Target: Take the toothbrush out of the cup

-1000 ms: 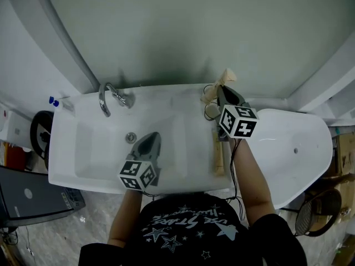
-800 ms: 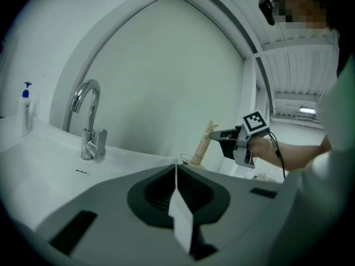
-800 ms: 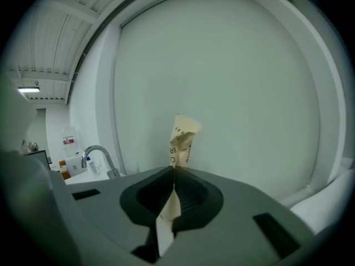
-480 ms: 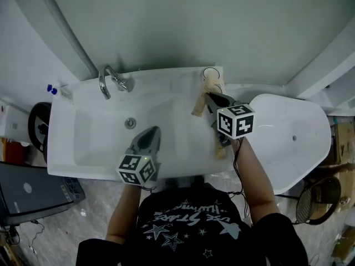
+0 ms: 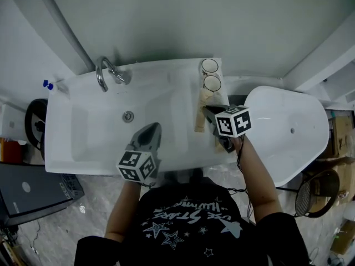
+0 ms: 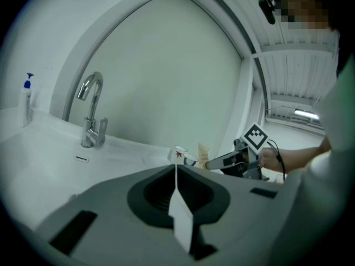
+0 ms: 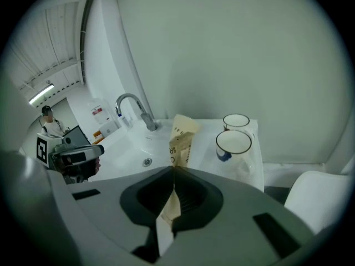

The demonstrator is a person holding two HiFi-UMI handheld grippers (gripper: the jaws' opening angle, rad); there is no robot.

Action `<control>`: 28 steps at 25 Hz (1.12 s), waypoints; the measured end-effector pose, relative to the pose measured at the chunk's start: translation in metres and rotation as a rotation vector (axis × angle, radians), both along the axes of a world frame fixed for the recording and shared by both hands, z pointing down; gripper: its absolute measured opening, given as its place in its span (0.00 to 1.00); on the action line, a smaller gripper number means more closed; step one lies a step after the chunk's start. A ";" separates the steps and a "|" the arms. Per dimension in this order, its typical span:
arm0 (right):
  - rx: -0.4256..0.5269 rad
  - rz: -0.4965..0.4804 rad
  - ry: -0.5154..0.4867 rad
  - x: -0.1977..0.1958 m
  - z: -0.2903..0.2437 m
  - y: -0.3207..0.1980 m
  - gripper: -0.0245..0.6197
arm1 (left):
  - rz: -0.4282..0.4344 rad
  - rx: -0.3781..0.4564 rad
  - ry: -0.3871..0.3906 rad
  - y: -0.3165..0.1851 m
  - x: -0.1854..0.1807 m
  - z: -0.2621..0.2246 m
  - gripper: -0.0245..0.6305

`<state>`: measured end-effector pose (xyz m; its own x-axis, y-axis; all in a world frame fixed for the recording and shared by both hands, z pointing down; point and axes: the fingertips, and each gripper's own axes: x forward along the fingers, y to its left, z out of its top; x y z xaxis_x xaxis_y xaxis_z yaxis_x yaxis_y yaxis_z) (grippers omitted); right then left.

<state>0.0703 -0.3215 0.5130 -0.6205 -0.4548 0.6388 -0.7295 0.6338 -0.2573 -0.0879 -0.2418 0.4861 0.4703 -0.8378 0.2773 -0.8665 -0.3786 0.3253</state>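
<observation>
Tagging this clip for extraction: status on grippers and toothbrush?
Right gripper shut on wrapped toothbrush, clear of both cups. Left gripper shut, empty, over sink. Cups beside it, not touching.

At the sink (image 5: 66, 148), the faucet (image 5: 108, 73) stands at eleven o'clock; rear cup (image 5: 209, 66) and front cup (image 5: 212, 83) at one o'clock; the packaged toothbrush (image 5: 201, 112) just before them.
</observation>
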 end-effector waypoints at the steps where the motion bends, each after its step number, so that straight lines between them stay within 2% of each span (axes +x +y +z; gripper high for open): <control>1: -0.023 -0.005 0.013 0.001 0.007 0.004 0.07 | 0.002 -0.002 0.002 0.000 0.000 0.001 0.07; 5: -0.105 -0.004 0.043 0.005 0.032 0.015 0.07 | 0.007 -0.009 0.006 0.000 0.002 0.004 0.07; 10: -0.153 0.031 0.056 0.009 0.053 0.019 0.07 | 0.009 -0.016 0.012 0.003 0.001 0.008 0.07; 19: -0.194 0.077 0.149 0.016 0.088 0.020 0.07 | 0.034 -0.049 0.015 0.009 -0.002 0.020 0.07; 28: -0.177 0.211 0.210 0.025 0.104 0.016 0.07 | 0.089 -0.073 0.031 0.013 -0.011 0.034 0.07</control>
